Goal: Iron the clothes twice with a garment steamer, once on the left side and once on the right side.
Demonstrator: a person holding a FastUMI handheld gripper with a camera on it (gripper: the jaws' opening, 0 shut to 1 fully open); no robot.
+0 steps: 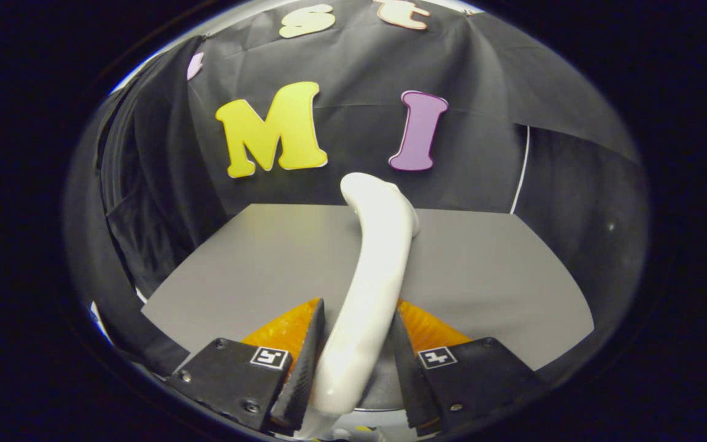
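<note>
Grey surface point(255, 258) ahead lies bare to its far edge; my gripper point(353, 362) is clamped on the white garment steamer point(373, 276) handle, head arching beyond the fingers, so I judge keeping this grip firm and wrist steady matters before any pass.

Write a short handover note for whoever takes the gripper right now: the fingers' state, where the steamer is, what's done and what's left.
Gripper: shut on the white garment steamer, both fingers pressing its handle.
Steamer: held between the fingers, curving up and ahead over the grey table, its head towards the booth wall.
Clothes: none visible here.
Done: steamer is gripped.
Left: cannot tell whether any pass is made; treat both the left and the right pass as pending.
</note>
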